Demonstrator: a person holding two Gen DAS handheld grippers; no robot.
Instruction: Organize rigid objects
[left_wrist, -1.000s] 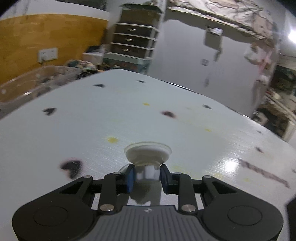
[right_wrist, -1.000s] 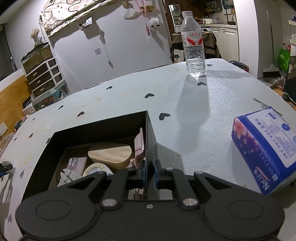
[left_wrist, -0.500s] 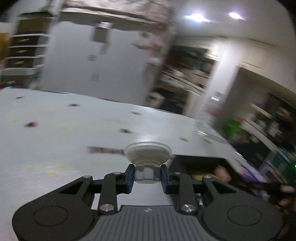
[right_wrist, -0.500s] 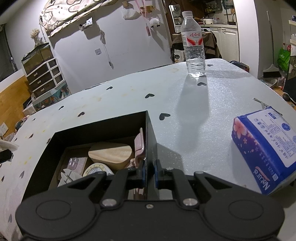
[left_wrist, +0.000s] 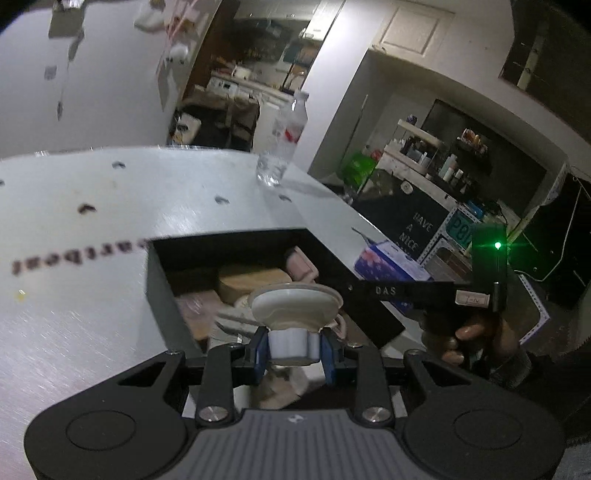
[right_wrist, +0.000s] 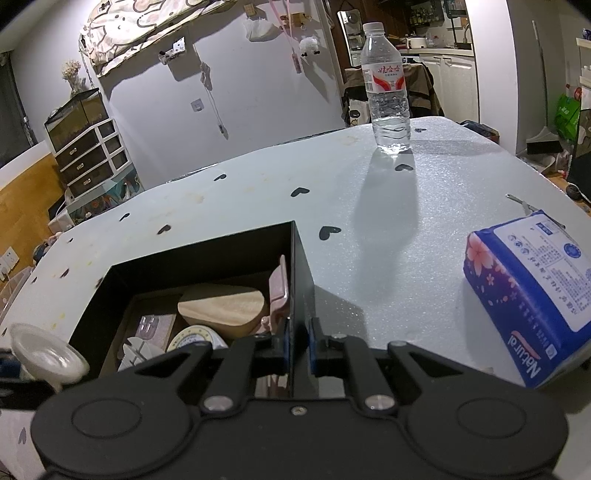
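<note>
My left gripper (left_wrist: 291, 349) is shut on a white suction-cup hook (left_wrist: 293, 308) and holds it above the near side of the black box (left_wrist: 162, 280). The cup also shows at the left edge of the right wrist view (right_wrist: 46, 356). My right gripper (right_wrist: 297, 345) is shut on the right wall of the black box (right_wrist: 297, 266). Inside the box lie a wooden heart-shaped piece (right_wrist: 221, 308), a pink item (right_wrist: 279, 286), a tape roll (right_wrist: 192, 339) and a white hook (right_wrist: 138, 352).
A clear water bottle (right_wrist: 386, 88) stands at the table's far side. A blue tissue pack (right_wrist: 532, 284) lies right of the box. A metal tool (right_wrist: 517, 201) lies beyond it. The table (right_wrist: 369, 206) has heart marks; drawers stand far left.
My left gripper has lifted the suction-cup hook off the table and swung right, over the black box. The right gripper has stayed shut on the box wall.
</note>
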